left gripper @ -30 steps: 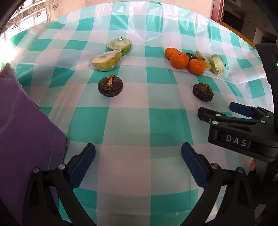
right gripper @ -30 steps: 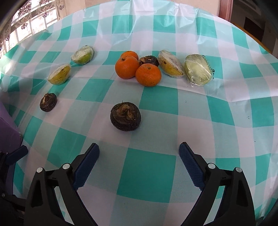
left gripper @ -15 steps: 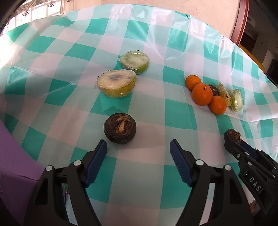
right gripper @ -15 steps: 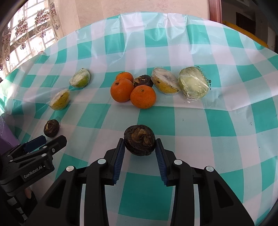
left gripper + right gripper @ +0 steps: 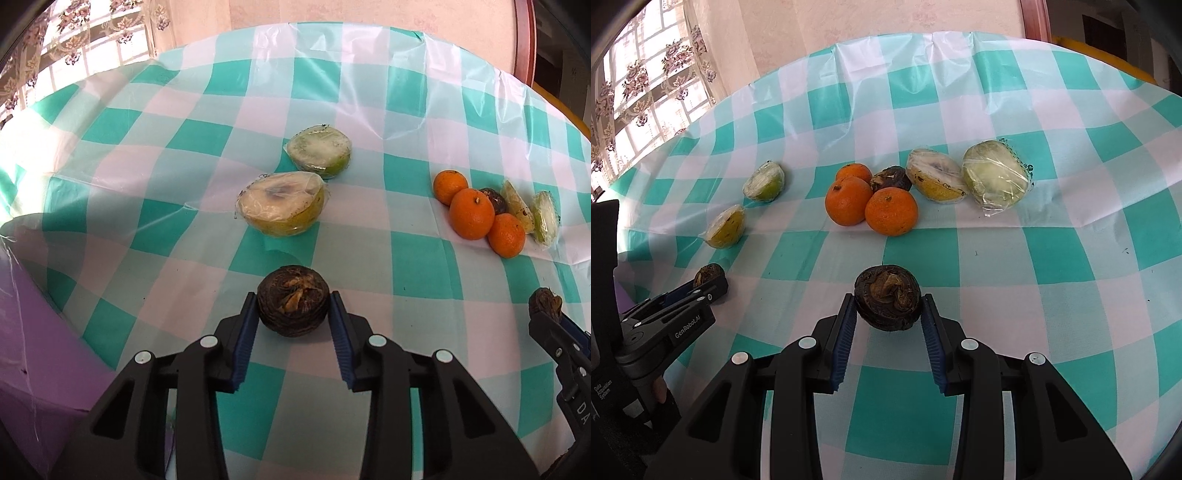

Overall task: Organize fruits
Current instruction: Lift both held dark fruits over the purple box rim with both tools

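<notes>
My left gripper (image 5: 293, 312) is shut on a dark brown wrinkled fruit (image 5: 293, 306), blue pads pressed on both sides. My right gripper (image 5: 888, 308) is shut on a second dark wrinkled fruit (image 5: 888, 302). Each gripper also shows in the other's view: the right gripper (image 5: 546, 314) at the right edge, the left gripper (image 5: 709, 286) at the left. Three oranges (image 5: 848, 200) cluster mid-table around a third dark fruit (image 5: 891, 178). Two film-wrapped fruit halves (image 5: 936, 176) lie beside them; two more wrapped halves (image 5: 280, 206) lie ahead of the left gripper.
A teal-and-white checked plastic cloth (image 5: 406, 110) covers the round table. A purple cloth (image 5: 37, 332) lies over the table's near left edge. A curtained window (image 5: 639, 96) is at the far left, a pale wall behind.
Both grippers went from wide open to shut. The right one closed on its dark fruit first. The left one moved forward to the other dark fruit and then closed on it.
</notes>
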`<state>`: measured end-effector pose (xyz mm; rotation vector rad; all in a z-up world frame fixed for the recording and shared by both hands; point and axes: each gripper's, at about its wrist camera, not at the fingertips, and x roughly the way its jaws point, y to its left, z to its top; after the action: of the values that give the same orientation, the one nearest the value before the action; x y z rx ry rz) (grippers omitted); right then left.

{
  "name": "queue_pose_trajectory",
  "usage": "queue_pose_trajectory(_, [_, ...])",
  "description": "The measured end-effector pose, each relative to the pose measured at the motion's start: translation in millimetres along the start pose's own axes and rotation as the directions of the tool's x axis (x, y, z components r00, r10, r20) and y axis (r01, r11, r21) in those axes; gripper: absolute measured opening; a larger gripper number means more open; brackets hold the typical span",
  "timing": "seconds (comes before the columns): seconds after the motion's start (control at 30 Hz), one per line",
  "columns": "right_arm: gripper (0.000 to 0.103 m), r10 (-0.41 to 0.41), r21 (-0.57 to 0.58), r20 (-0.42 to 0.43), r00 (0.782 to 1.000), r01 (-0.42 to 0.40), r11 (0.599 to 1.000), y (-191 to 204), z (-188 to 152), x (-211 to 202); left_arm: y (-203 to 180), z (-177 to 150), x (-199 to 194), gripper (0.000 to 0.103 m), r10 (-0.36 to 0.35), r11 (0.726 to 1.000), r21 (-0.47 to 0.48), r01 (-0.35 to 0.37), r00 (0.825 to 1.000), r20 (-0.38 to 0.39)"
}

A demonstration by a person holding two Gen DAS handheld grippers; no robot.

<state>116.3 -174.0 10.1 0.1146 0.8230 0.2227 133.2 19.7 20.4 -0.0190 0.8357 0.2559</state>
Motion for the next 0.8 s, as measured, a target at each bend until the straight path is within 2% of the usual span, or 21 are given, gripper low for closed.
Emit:
queue_pose_trajectory(0.13, [0.036, -0.027, -0.004, 0.053, 0.998, 0.027, 1.000, 2, -2, -9, -16, -8, -32, 0.038, 0.069, 0.997, 0.027, -0.072, 0.992, 0.105])
queue_pose_trajectory(0.3, [0.036, -0.047, -0.008, 0.110, 0.993, 0.049, 0.999, 4, -4, -21, -31, -26, -78, 0.039, 0.127, 0.989, 0.047, -0.141, 0.965, 0.229])
queue_pose_trajectory(0.43, [0.036, -0.048, 0.038, 0.083, 0.995, 0.045, 0.998, -4, -6, -22, -32, -43, -102, 0.039, 0.122, 0.989, 0.057, -0.140, 0.962, 0.243])
queue_pose_trajectory(0.57, [0.036, -0.068, 0.035, 0.074, 0.995, 0.065, 0.997, -5, -16, -32, -31, -61, -119, 0.039, 0.117, 0.988, 0.069, -0.139, 0.959, 0.260])
queue_pose_trajectory(0.73, [0.036, -0.095, -0.029, 0.121, 0.988, 0.100, 0.995, 8, -35, -63, -17, -77, -147, 0.039, 0.104, 0.992, 0.042, -0.121, 0.951, 0.292])
queue_pose_trajectory(0.8, [0.036, -0.103, -0.060, 0.160, 0.982, 0.114, 0.992, 15, -42, -78, -10, -82, -163, 0.039, 0.115, 0.991, 0.025, -0.130, 0.940, 0.321])
